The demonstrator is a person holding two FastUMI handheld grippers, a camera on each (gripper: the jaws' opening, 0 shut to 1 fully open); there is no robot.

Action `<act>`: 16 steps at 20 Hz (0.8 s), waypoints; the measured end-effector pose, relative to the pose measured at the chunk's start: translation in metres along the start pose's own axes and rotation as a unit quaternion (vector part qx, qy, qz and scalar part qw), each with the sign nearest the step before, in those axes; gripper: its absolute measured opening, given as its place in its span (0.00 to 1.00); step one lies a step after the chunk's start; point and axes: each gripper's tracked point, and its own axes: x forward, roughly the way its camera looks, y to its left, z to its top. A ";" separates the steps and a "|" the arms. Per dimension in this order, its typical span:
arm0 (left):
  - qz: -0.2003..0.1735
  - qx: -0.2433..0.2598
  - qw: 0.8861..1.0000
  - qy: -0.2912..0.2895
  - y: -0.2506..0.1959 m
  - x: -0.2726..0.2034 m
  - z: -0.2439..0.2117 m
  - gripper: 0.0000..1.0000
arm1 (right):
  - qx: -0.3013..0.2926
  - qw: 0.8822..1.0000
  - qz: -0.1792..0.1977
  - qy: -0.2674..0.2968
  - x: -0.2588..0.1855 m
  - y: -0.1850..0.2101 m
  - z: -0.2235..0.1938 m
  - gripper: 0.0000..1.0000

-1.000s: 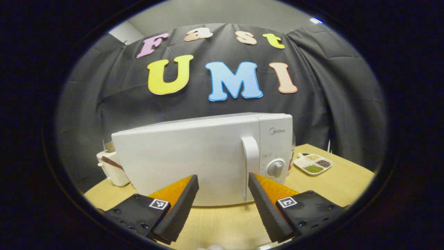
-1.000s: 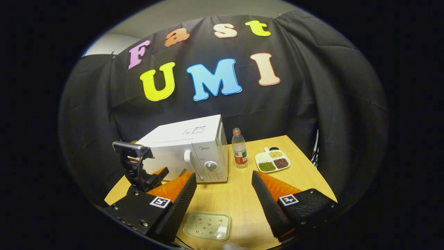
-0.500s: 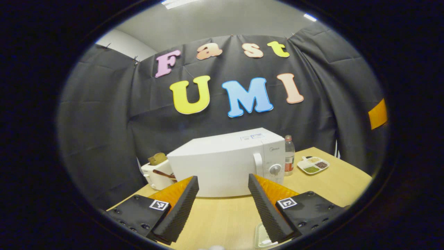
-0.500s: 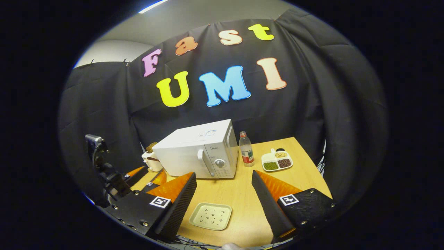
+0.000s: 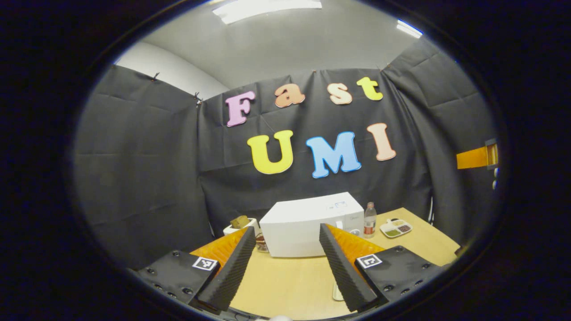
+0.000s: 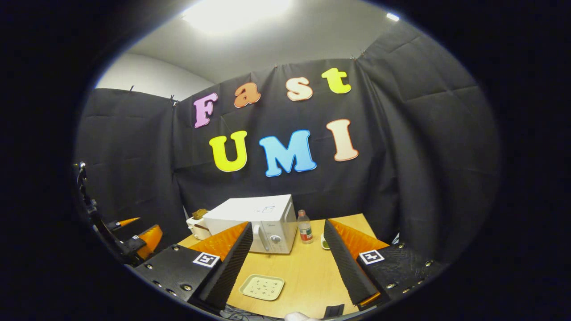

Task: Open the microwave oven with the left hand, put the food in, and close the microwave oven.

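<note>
The white microwave (image 5: 308,223) stands at the back of the wooden table (image 5: 285,285) with its door shut; in the right gripper view the microwave (image 6: 267,214) shows its handle (image 6: 261,238) and dial. A pale green square plate (image 6: 262,286) with small dark specks lies near the table's front edge, and a sliver of the plate (image 5: 337,292) shows beside my left finger. My left gripper (image 5: 286,229) is open, far back from the microwave, holding nothing. My right gripper (image 6: 287,224) is open too, above the plate. The left gripper (image 6: 140,232) also appears off the table's left side.
A plastic bottle (image 6: 305,227) stands right of the microwave, and a white toaster (image 6: 198,223) with bread stands to its left. A divided dish (image 5: 395,228) of beans lies at the back right. Bare table lies between plate and microwave.
Both grippers have drawn back and risen away from the microwave, which now looks much smaller. Both stayed open. The microwave door stayed shut and the plate has not moved.
</note>
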 end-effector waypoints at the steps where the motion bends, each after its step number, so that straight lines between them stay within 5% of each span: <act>1: 0.000 -0.005 1.000 0.001 0.004 -0.008 0.008 0.97 | -0.001 1.000 -0.007 -0.007 -0.007 -0.003 0.007 0.98; 8: -0.011 -0.060 0.998 -0.026 0.020 -0.039 0.053 0.99 | -0.017 0.998 -0.050 -0.029 -0.033 -0.018 0.019 0.98; 16: -0.037 -0.061 0.996 -0.053 0.013 -0.038 0.088 0.99 | -0.026 0.996 -0.068 -0.051 -0.040 -0.013 0.034 0.98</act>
